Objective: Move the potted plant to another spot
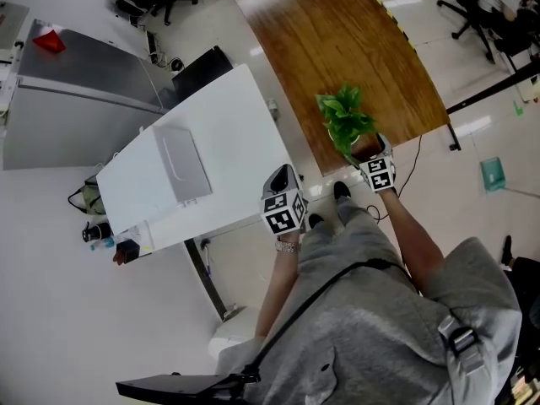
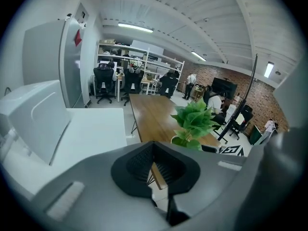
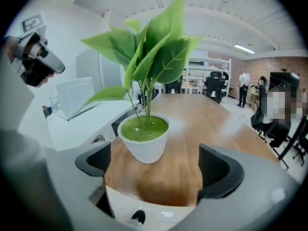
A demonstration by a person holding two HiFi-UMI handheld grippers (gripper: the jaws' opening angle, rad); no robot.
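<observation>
The right gripper (image 3: 156,172) holds its dark jaws wide apart on nothing. Just ahead of them, nearer the left-hand jaw, the potted plant (image 3: 143,143) stands at the near end of a long brown wooden table (image 3: 192,124). Its small round white pot holds green moss and broad green leaves. The left gripper (image 2: 155,167), jaws pressed together and empty, hangs beside a white rectangular table (image 2: 91,129).
</observation>
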